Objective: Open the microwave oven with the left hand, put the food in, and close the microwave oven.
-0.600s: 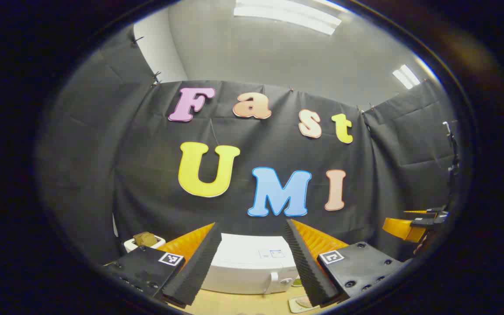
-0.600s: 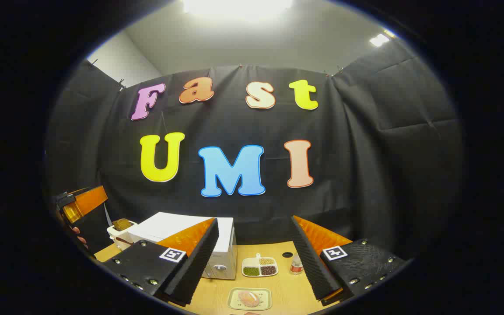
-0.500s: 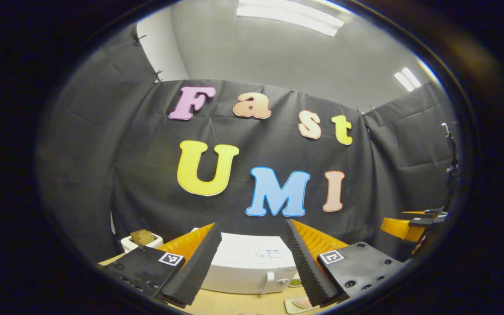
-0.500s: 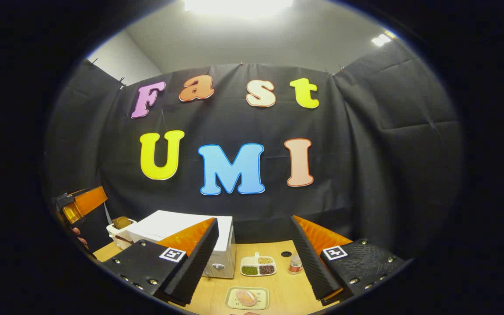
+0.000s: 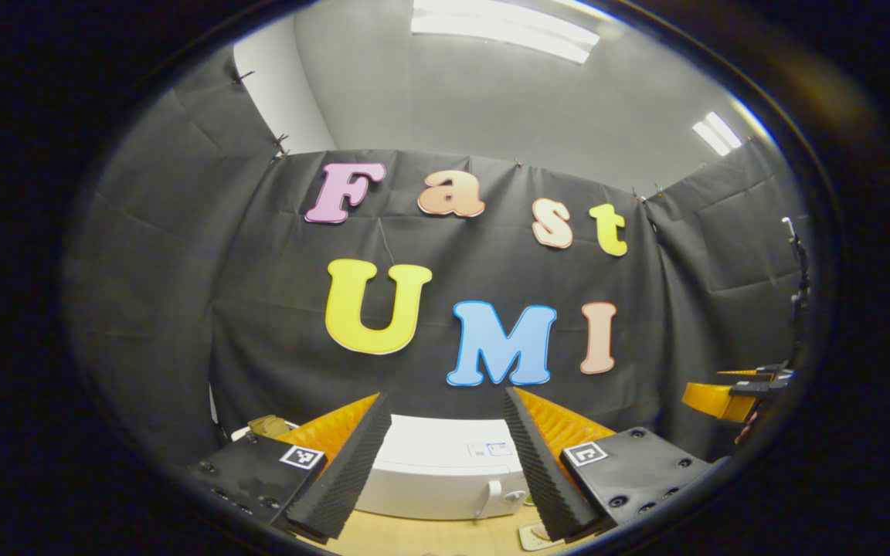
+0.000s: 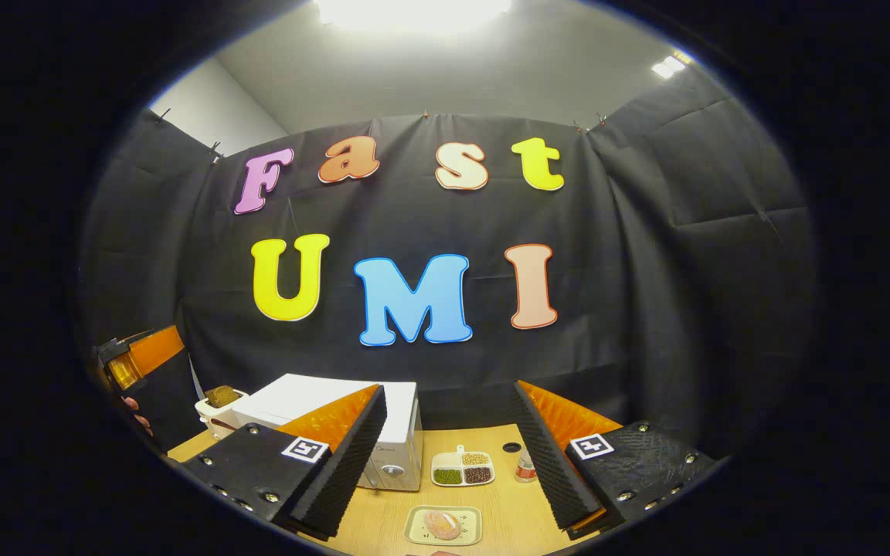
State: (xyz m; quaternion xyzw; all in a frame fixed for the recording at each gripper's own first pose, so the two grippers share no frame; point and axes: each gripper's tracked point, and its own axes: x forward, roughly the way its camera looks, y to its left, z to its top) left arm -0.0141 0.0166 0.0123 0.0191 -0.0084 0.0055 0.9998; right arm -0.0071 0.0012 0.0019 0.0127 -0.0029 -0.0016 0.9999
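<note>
Microwave oven (image 5: 445,471) door shut, nothing done yet. Your left hand-held gripper (image 5: 445,463) and right hand-held gripper (image 6: 449,463) both gape empty; food plate (image 6: 443,525) at 6 o'clock.

We saw a wooden table (image 6: 503,510). A white tray with four little parts (image 6: 461,469) sat on it, with green, yellow and dark bits inside. Just beside it stood a small bottle (image 6: 525,466) with a red band. Far left was a white toaster (image 6: 217,409), maybe with bread in it.
</note>
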